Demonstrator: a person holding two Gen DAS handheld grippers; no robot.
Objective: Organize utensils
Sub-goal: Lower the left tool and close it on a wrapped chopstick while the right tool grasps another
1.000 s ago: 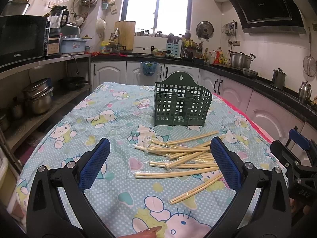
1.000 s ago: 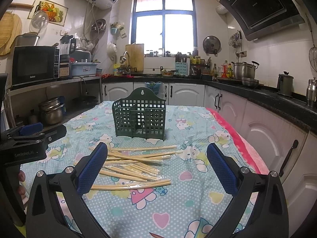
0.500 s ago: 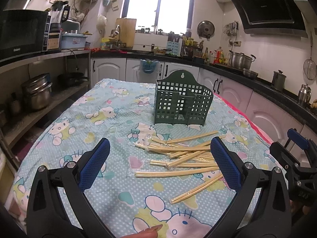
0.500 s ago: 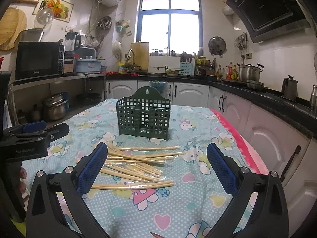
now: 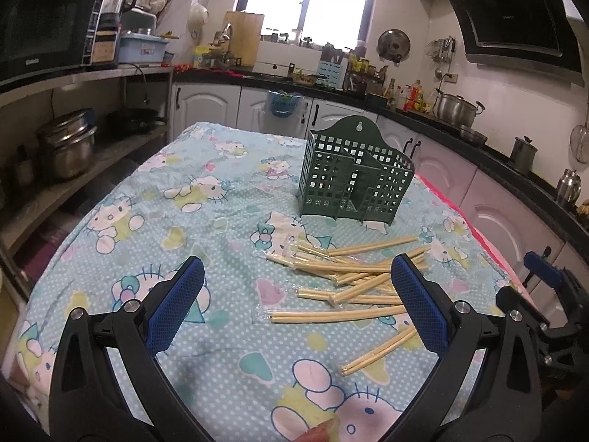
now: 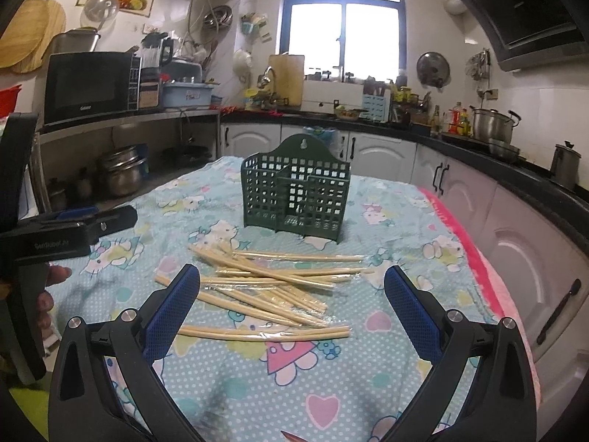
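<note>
Chopsticks (image 5: pixel 353 287) partly hidden behind left claw's (image 5: pixel 298 291) right finger, worktop's (image 6: pixel 386 405) near edge cut off, holder's (image 6: pixel 296 193) compartment contents indiscernible

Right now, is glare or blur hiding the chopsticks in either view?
Left wrist: the window is blown out, chopsticks sharp, edges bent by fisheye. Right wrist: same window glare, chopsticks clear with faint sheen on their wrappers; the holder reads crisp.

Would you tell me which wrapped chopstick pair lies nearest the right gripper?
The lone pair lying crosswise at the pile's near edge, apart from the tangled heap behind it.
</note>
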